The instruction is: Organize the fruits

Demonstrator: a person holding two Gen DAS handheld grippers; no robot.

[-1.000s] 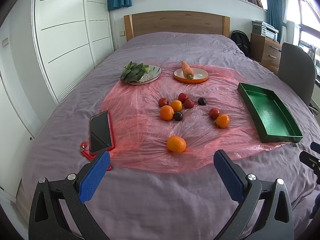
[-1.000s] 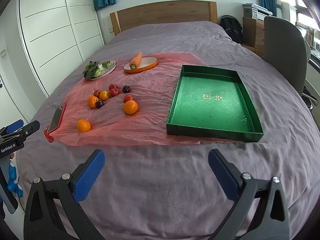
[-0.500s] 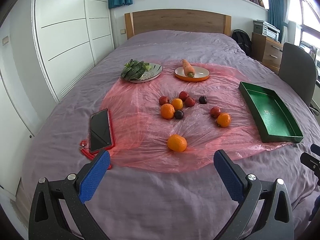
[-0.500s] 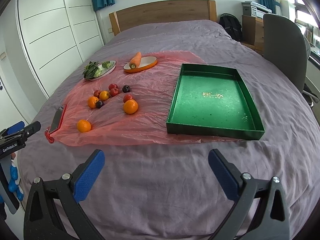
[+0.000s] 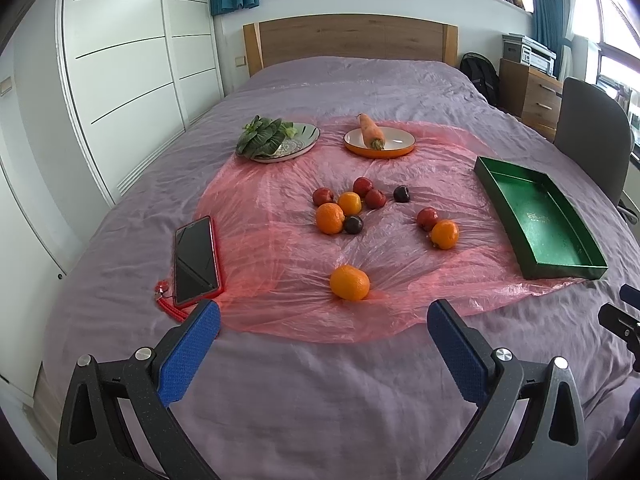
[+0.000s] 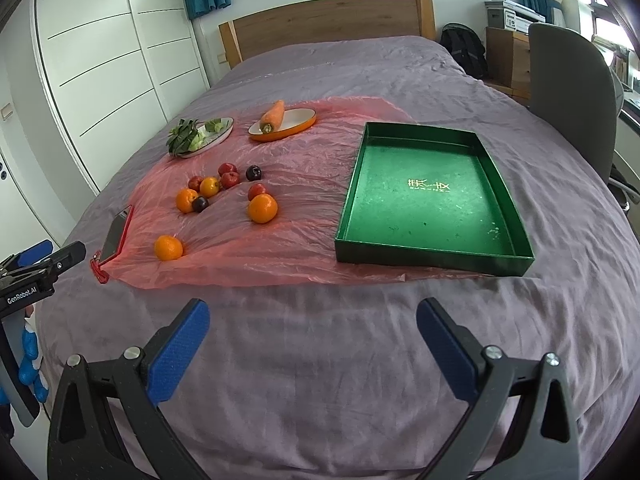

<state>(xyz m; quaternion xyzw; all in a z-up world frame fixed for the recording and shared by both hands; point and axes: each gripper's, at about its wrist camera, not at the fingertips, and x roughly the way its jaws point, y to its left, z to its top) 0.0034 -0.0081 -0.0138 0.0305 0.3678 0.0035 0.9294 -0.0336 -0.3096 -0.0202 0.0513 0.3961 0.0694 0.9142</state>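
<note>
We start with the nearest orange (image 5: pixel 349 282), which sits alone on the pink plastic sheet (image 5: pixel 280 184) at about 12 o'clock from the left gripper (image 5: pixel 323 320), just ahead of its fingers. We judge it firm, round and fairly light, with a pebbled skin that should grip well, but it will roll on the slick, crinkled film over a soft bed, so we want the blue pads across its widest part, from both sides. Further off at 12 o'clock lies the cluster of oranges and small dark-red fruits (image 5: pixel 349 208), some touching; the little red ones look smoother, likely softer, and call for a gentler squeeze. A second pair, a red fruit touching an orange (image 5: pixel 444 234), sits at about 1 o'clock. The green tray (image 6: pixel 432 248), empty, rests at 12 to 1 o'clock from the right gripper (image 6: pixel 313 320), and we take it as the likely destination. Both claws are spread wide and carry nothing. A phone (image 5: pixel 195 259) lies at 11 o'clock of the left gripper; the carrot (image 5: pixel 371 131) and greens (image 5: pixel 260 141) sit on plates beyond.
</note>
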